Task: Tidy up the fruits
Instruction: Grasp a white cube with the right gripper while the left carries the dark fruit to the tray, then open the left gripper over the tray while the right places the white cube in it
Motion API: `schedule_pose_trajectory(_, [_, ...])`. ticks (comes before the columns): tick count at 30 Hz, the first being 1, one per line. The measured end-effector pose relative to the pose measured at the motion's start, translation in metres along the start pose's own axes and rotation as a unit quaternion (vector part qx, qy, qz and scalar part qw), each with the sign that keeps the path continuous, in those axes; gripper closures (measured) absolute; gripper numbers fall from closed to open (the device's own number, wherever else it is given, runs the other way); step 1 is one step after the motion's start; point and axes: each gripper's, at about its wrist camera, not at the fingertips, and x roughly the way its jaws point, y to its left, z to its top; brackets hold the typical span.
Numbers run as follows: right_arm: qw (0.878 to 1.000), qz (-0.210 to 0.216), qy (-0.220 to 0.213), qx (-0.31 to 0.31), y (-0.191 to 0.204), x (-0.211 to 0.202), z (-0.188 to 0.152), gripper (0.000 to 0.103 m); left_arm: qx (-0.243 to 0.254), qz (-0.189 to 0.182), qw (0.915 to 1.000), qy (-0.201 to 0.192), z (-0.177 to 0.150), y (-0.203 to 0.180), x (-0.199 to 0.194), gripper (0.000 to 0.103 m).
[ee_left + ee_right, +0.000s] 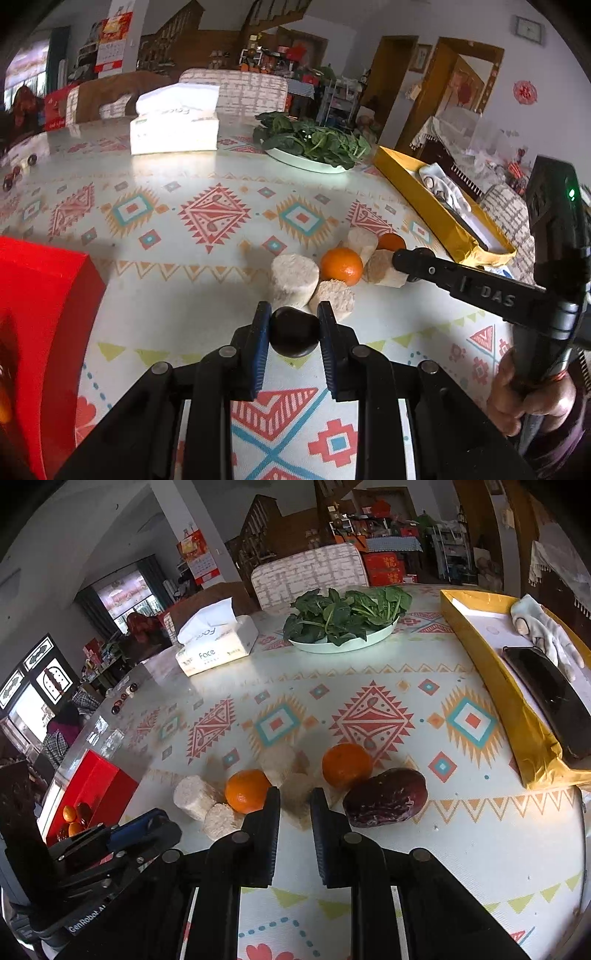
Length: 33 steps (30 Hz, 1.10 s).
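Note:
My left gripper (294, 332) is shut on a dark round fruit (294, 334) held just above the patterned tablecloth. Ahead of it lie pale cut cylinders (293, 278) and an orange (341, 266), with a second orange (390, 242) behind. My right gripper (294, 808) is open and empty, its jaws on either side of a pale cylinder piece (299, 788). Two oranges (246, 791) (346, 764) and a large dark-red fruit (386, 797) lie beside it. A red box (92, 786) at the left holds small oranges and dark fruits (74, 818).
A plate of green leaves (345, 618) and a tissue box (218, 642) stand at the back. A gold tray (517, 709) with a cloth and a dark flat object lies at the right. Small dark fruits (122, 698) sit at the far left edge.

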Motion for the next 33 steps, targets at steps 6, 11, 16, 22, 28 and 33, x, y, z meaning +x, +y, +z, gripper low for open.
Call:
schedule_pose_trajectory(6, [0.998, -0.048, -0.002, -0.035, 0.011, 0.009, -0.003, 0.055, -0.021, -0.003, 0.9997, -0.010, -0.004, 0.007, -0.008, 0.078])
schedule_pose_trajectory(11, [0.996, -0.070, 0.026, -0.054, 0.018, 0.028, -0.003, 0.060, -0.024, -0.006, 0.9996, -0.016, -0.007, 0.007, -0.014, 0.078])
schedule_pose_trajectory(16, [0.996, -0.079, 0.016, -0.047, 0.016, 0.018, -0.007, 0.065, -0.057, -0.013, 0.9975, -0.040, -0.012, 0.026, -0.047, 0.078])
schedule_pose_trajectory(22, [0.998, -0.032, -0.015, -0.055, 0.046, -0.021, -0.014, 0.065, -0.107, 0.037, 0.9896, -0.089, -0.020, 0.083, -0.118, 0.078])
schedule_pose_trajectory(28, [0.993, 0.054, -0.003, -0.103, 0.120, -0.027, -0.016, 0.065, -0.186, 0.131, 0.9691, -0.097, -0.049, 0.157, -0.162, 0.078])
schedule_pose_trajectory(33, [0.982, 0.110, 0.042, -0.149, 0.193, 0.003, -0.024, 0.065, -0.221, 0.152, 0.9596, -0.085, -0.066, 0.191, -0.167, 0.078])
